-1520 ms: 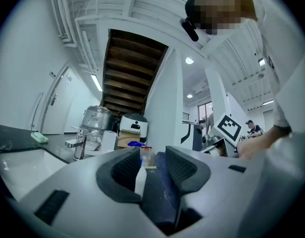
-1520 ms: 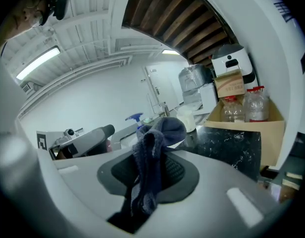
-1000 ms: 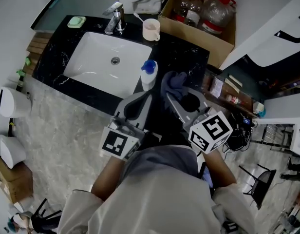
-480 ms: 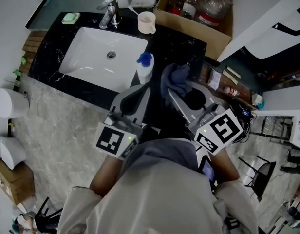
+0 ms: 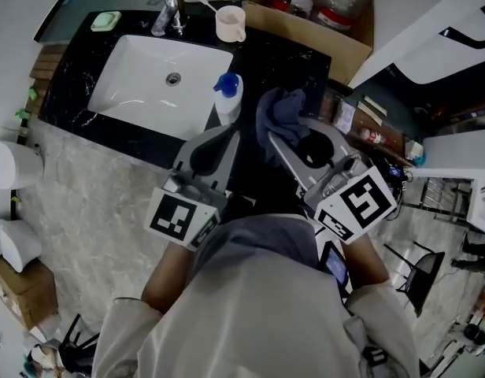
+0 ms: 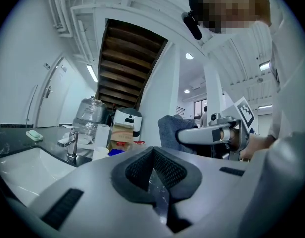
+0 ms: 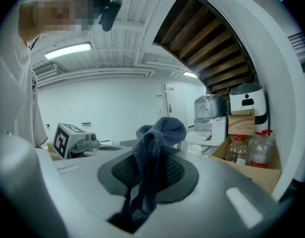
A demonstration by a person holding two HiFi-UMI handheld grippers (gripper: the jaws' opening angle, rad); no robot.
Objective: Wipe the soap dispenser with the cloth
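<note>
The soap dispenser (image 5: 227, 97), a white bottle with a blue pump, stands on the black counter (image 5: 290, 65) at the right rim of the sink. My left gripper (image 5: 228, 135) is shut and empty, just in front of the bottle. In the left gripper view its jaws (image 6: 155, 155) are pressed together, and the blue pump (image 6: 116, 152) peeks over them. My right gripper (image 5: 274, 138) is shut on a dark blue cloth (image 5: 278, 113), held up to the right of the dispenser. The right gripper view shows the cloth (image 7: 155, 148) bunched and standing up from between the jaws.
The white sink basin (image 5: 160, 73) has a faucet (image 5: 168, 6) behind it. A green soap dish (image 5: 105, 20) and a pale cup (image 5: 231, 24) sit on the counter's far side. A cardboard box (image 5: 345, 50) with plastic bottles stands at the back right.
My right gripper has lifted slightly with the cloth in it. The left gripper stays by the dispenser. The head view has tilted, so the sink sits higher in the picture.
</note>
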